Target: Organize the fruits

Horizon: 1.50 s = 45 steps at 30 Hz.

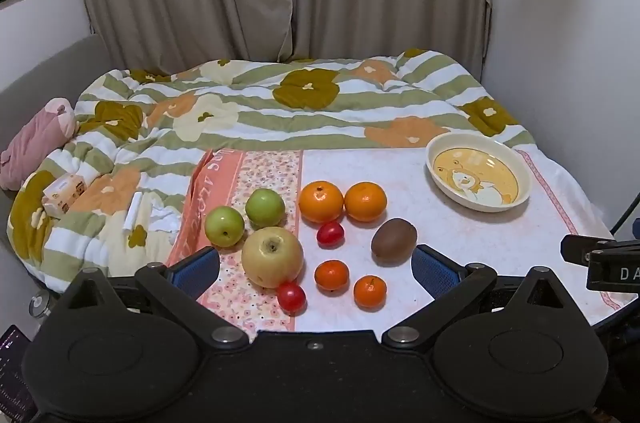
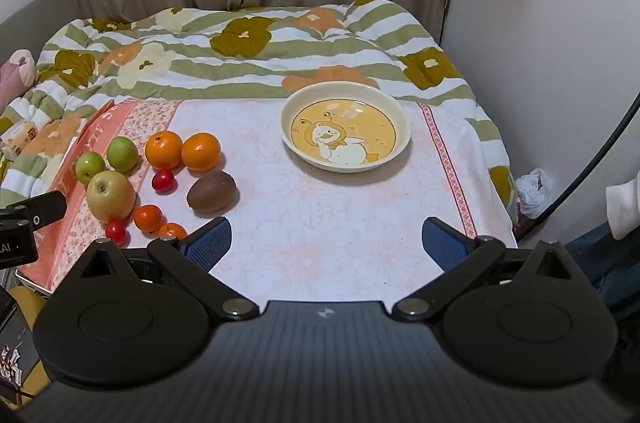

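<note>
Both tongs wide apart, holding nothing | fruits (image 1: 316, 243) cluster left | plate (image 2: 404, 131) near far cloth edge

Yellow duck-print plate (image 2: 400, 121), brown kiwi (image 2: 211, 197)

two green apples (image 1: 224, 226) (image 1: 265, 207) sit left of centre in the left wrist view, with one big yellow apple (image 1: 272, 257) just below them. two large oranges (image 1: 321, 201) (image 1: 365, 201) lie at centre. two small mandarins (image 1: 331, 275) (image 1: 370, 291) lie lower centre. two red tomatoes (image 1: 330, 233) (image 1: 291, 297), one mid-cluster and one at the bottom. one kiwi (image 1: 394, 237) right of centre. one plate (image 1: 436, 175) at the right. ten fruits in all.
</note>
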Available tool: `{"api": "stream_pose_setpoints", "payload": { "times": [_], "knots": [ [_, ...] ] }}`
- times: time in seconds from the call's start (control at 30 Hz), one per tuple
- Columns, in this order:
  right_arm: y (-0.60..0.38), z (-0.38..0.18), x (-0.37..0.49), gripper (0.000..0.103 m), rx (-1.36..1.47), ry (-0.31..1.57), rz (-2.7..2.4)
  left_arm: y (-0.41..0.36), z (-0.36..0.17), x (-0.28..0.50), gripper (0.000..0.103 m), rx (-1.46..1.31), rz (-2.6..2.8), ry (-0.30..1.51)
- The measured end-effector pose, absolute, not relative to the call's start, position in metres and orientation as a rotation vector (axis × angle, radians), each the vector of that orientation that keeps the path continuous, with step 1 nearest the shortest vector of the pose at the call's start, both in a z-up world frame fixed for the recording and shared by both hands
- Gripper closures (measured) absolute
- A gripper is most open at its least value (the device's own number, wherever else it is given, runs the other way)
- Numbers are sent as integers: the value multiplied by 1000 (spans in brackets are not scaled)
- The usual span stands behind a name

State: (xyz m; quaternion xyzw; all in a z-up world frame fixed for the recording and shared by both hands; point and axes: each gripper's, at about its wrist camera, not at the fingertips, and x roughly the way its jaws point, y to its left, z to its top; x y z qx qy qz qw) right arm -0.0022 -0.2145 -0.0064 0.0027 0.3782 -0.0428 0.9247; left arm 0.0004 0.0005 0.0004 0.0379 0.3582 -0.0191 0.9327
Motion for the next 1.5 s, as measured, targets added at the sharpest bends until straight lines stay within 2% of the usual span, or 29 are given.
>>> {"api": "stream_pose_setpoints", "payload": {
  "times": [1.5],
  "knots": [
    [-208,-7,3,0,1,785,-90,0,0,4,0,64,-51,723]
  ]
}}
